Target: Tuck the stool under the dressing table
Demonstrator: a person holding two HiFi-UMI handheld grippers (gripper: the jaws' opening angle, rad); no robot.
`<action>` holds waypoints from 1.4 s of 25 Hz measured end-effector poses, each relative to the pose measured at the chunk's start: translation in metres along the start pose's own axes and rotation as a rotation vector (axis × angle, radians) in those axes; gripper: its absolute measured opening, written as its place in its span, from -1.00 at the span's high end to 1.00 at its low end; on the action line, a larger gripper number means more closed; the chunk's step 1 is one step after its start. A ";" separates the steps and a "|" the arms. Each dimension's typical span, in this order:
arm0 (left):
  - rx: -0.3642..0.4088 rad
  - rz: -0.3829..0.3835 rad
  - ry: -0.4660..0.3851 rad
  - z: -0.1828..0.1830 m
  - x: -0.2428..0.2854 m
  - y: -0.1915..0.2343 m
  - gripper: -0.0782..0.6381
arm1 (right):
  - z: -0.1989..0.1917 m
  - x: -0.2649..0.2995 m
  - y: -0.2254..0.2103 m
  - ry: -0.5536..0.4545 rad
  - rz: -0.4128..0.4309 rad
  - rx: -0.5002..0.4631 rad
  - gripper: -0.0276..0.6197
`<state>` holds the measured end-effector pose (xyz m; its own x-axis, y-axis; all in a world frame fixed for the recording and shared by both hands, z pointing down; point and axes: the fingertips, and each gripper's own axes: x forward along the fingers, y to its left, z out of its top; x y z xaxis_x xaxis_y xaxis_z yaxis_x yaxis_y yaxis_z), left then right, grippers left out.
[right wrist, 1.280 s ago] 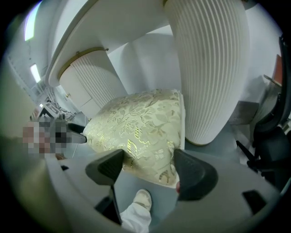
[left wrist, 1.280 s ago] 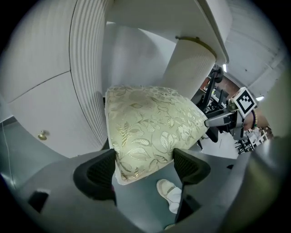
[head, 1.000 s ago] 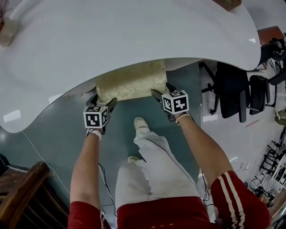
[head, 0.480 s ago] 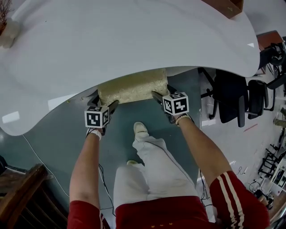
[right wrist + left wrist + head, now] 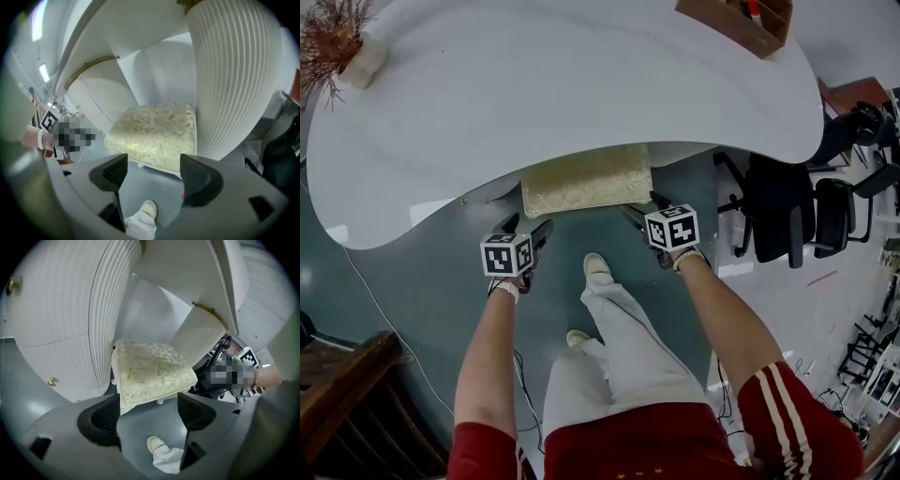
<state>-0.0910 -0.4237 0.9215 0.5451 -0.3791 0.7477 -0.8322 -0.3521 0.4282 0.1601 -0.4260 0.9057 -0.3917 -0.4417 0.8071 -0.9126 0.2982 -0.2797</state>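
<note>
Both grippers have come back off the stool's near corners and now hang clear of it. The left gripper (image 5: 525, 227) sits just left of centre in the head view and the right gripper (image 5: 645, 208) just right of centre. Each has its jaws apart and easing inward, with only floor and a shoe (image 5: 596, 265) between them.

And the stool (image 5: 586, 183) is home: its far part is tucked beneath the curved front edge of the dressing table (image 5: 581, 84), and only the near strip of its seat shows, centre frame. It's a cream cushion with a pale gold leaf pattern.

From above, that's all you get. Drop to the left gripper view and the whole cushion (image 5: 150, 373) appears, sitting in the gap between the table's supports, with small white feet under its near edge. A white ribbed pedestal (image 5: 108, 319) stands just beside it on the left, and a small gold knob (image 5: 52, 381) shows at the left edge. The right gripper view shows the other ribbed pedestal (image 5: 229, 79) close against the cushion's right side.

Up top, the glossy white tabletop carries a wooden box (image 5: 741, 21) at upper right and a dried plant (image 5: 333, 42) at upper left. The floor (image 5: 422, 272) is smooth grey-blue, with a thin cable (image 5: 380, 319) trailing across the left. Black office chairs (image 5: 783, 202) stand at right, and a wooden chair (image 5: 337, 394) fills the lower left corner.
</note>
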 end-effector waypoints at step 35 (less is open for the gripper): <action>0.120 -0.011 -0.555 -0.025 -0.508 -0.215 -0.27 | -0.007 -0.448 0.239 -0.381 0.018 -0.061 -0.14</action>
<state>-0.1913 -0.1336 0.4620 0.5520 -0.7566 0.3504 -0.8266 -0.4413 0.3493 0.1185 -0.1513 0.4811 -0.4333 -0.7153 0.5482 -0.9011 0.3536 -0.2509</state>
